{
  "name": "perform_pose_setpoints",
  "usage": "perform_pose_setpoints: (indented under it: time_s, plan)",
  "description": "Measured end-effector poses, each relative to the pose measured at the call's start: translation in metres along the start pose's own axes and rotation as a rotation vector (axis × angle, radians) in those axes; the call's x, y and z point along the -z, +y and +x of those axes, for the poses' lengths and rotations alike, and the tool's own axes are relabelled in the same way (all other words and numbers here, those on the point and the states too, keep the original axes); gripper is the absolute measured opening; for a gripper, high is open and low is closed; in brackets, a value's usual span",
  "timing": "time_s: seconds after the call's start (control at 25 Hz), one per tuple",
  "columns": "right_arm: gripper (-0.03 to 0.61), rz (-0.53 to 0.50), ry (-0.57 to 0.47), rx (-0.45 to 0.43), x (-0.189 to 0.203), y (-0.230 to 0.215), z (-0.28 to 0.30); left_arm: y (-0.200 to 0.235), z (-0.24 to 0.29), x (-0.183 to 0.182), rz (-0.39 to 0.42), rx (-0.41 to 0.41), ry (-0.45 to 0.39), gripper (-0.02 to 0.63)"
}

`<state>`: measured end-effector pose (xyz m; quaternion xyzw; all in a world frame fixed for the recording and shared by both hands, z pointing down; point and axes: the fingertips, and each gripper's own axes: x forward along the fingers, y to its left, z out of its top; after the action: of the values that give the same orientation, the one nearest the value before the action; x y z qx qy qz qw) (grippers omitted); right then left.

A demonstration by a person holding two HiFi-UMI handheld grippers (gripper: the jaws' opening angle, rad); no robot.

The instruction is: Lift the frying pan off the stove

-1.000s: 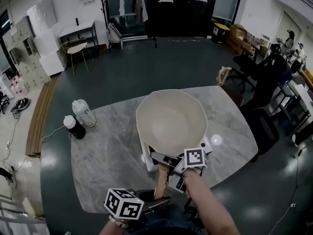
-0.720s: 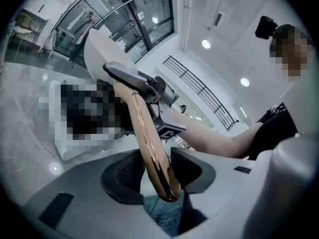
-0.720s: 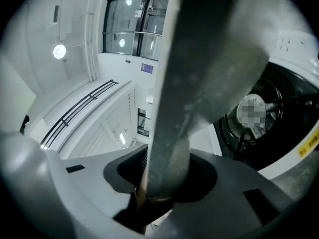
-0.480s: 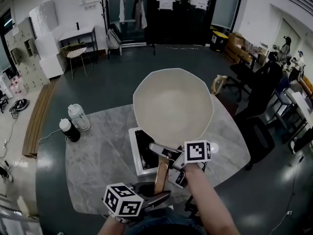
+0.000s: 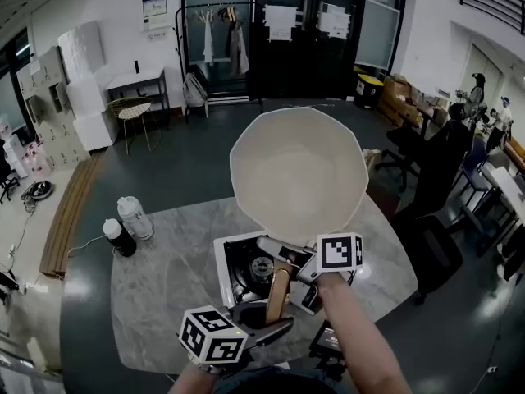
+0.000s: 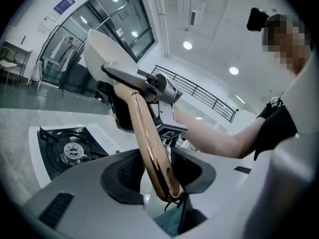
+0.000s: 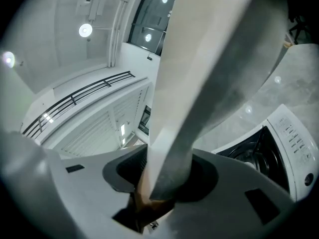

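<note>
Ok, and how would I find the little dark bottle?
Start at the grey marble table in the middle of the room and go to its left edge, away from the white stove. Two bottles stand there side by side. The dark bottle is the shorter one, black with a white cap, next to the taller pale bottle.

**Workroom around a marble counter (image 5: 164, 302)**

A glossy dark floor (image 5: 205, 150) spread under white walls (image 5: 107, 6). A clothes rack (image 5: 221, 23) stood before dark glass doors (image 5: 303, 39), a white desk (image 5: 135, 80) and chair (image 5: 131, 109) at left, office chairs (image 5: 439, 171) at right.
</note>
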<state>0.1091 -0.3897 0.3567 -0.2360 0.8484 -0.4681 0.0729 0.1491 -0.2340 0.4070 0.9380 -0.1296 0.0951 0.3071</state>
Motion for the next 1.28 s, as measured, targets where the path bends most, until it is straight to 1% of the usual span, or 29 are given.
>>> perform_pose_setpoints:
  time_s: [0.24,0.4,0.6,0.76,0.92,1.04,1.28]
  plan:
    - [0.173,-0.046,-0.013,0.01,-0.011,0.003,-0.01,-0.006,0.005,-0.01,0.028,0.037,0.018,0.178]
    - [0.179,-0.084,-0.008,0.05,-0.012,0.0,-0.021,-0.01,0.017,-0.007,0.042,0.056,0.047,0.179]
    - [0.179,-0.18,-0.036,0.128,-0.012,-0.001,-0.038,-0.01,0.032,0.004,0.099,0.046,0.105,0.179]
    - [0.179,-0.231,-0.062,0.163,-0.016,-0.003,-0.05,-0.01,0.042,0.008,0.135,0.043,0.135,0.178]
    - [0.179,-0.235,-0.105,0.179,-0.018,-0.006,-0.057,-0.008,0.045,0.01,0.153,0.038,0.158,0.175]
    - [0.179,-0.22,-0.134,0.177,-0.018,-0.01,-0.066,-0.009,0.049,0.012,0.146,0.037,0.158,0.172]
    - [0.184,-0.19,-0.163,0.183,-0.018,-0.016,-0.089,-0.022,0.061,0.017,0.137,0.063,0.167,0.171]
